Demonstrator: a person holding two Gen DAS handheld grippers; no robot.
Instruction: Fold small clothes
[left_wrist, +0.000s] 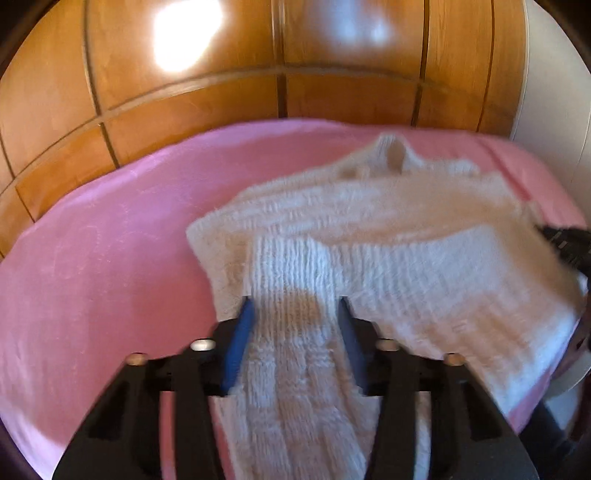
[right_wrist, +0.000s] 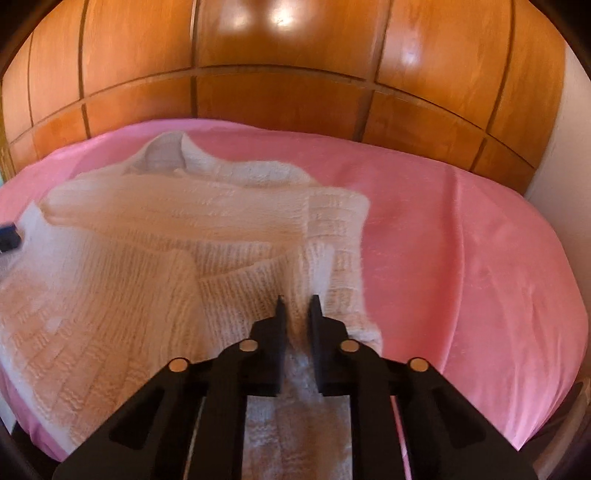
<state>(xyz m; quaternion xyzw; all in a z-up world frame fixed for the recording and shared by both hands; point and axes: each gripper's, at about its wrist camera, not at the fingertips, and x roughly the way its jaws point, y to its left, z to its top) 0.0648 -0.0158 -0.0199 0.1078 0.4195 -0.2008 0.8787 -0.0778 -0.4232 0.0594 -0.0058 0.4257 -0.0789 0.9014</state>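
Note:
A white knitted sweater (left_wrist: 388, 229) lies on the pink bedsheet (left_wrist: 110, 240), neck away from me, with one sleeve laid across its body. My left gripper (left_wrist: 295, 306) has its blue-padded jaws closed on the sweater's left hem part, with a thick fold of knit between them. The sweater also shows in the right wrist view (right_wrist: 166, 236). My right gripper (right_wrist: 297, 302) is shut on the sweater's right hem fold, jaws narrow with knit pinched between. The right gripper's tip shows at the edge of the left wrist view (left_wrist: 565, 240), and the left one's in the right wrist view (right_wrist: 9, 236).
A wooden panelled wardrobe (left_wrist: 258, 74) stands behind the bed, also in the right wrist view (right_wrist: 295, 74). A white wall (left_wrist: 554, 92) is at the right. The pink sheet (right_wrist: 461, 240) extends to the right of the sweater.

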